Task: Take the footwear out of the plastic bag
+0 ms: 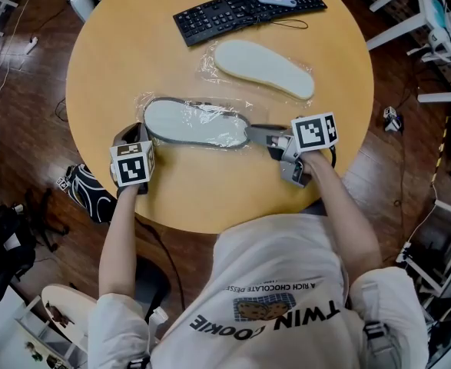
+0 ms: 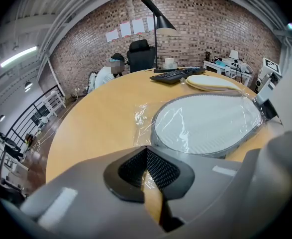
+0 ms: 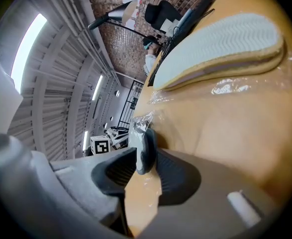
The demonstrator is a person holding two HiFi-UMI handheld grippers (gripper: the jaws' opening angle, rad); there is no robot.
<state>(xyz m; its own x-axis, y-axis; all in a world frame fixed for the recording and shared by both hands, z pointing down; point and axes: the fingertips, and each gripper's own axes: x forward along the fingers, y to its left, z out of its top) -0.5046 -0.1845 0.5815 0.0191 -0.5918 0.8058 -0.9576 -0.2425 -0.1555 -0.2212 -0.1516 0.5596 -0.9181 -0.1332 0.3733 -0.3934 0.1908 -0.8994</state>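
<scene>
A white slipper with a grey rim (image 1: pixel 198 123) lies sole-up inside a clear plastic bag (image 1: pixel 210 114) in the middle of the round wooden table (image 1: pixel 125 52). At the slipper's right end, my right gripper (image 1: pixel 277 141) is shut on its grey rim (image 3: pixel 145 146), with plastic crinkled around it. My left gripper (image 1: pixel 135 138) sits at the bag's left end. Its jaws (image 2: pixel 146 153) are shut where the bag's wrinkled edge (image 2: pixel 140 117) tapers into the tips. The slipper (image 2: pixel 208 126) lies just beyond them.
A second, cream slipper (image 1: pixel 263 68) in its own plastic lies farther back on the right. Behind it a black keyboard (image 1: pixel 248 10) sits at the far edge. A chair and a sneaker stand on the floor around the table.
</scene>
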